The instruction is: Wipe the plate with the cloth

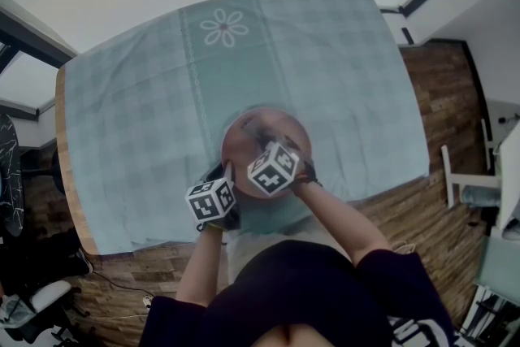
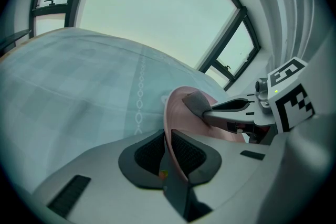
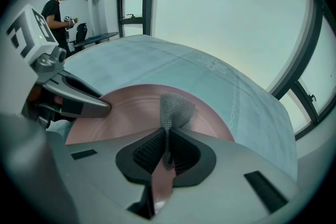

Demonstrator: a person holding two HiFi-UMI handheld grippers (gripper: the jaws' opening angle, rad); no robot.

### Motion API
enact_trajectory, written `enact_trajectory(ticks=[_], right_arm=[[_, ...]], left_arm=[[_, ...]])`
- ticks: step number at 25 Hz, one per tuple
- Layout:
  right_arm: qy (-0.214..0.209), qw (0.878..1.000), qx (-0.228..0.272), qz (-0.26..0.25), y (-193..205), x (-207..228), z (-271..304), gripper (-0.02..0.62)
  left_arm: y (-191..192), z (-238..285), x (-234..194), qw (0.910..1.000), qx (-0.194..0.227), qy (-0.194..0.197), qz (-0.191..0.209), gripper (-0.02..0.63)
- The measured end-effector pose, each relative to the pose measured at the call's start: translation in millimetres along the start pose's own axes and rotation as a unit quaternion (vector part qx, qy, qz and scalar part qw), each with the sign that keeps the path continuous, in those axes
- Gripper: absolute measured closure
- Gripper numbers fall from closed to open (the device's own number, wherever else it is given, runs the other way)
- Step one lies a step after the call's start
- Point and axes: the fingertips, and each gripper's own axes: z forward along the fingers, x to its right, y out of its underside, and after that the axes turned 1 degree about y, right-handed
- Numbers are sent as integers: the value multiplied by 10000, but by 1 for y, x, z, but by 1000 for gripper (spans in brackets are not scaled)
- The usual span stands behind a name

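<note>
Forearms (image 1: 341, 217): both are extended from 6 o'clock, bare below dark sleeves, and converge over the plate.
Left gripper (image 2: 168, 157): the jaws are closed narrowly on the rim of the pink plate (image 3: 126, 107), at its 7 o'clock in the head view; the plate is seen edge-on between the pads.
Right gripper (image 3: 167, 152): the jaws are clamped on a grey mesh cloth (image 3: 176, 106), which is laid against the plate's face.
Plate position: it is held toward the 6 o'clock side of the teal checked tablecloth (image 1: 138, 93).
</note>
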Motion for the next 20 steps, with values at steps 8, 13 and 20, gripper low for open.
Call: enact_trajectory(ticks=[8, 13, 20], right_arm=[[-226, 9996, 51, -180, -2, -24, -5, 563], [-375, 9989, 69, -273, -2, -41, -9, 563], [-588, 9976, 84, -347, -1, -62, -13, 563]], left_arm=[[0, 0, -1, 10000, 11, -30, -23, 554], [1, -2, 0, 10000, 24, -62, -28, 554], [1, -4, 0, 9999, 69, -102, -69, 553]])
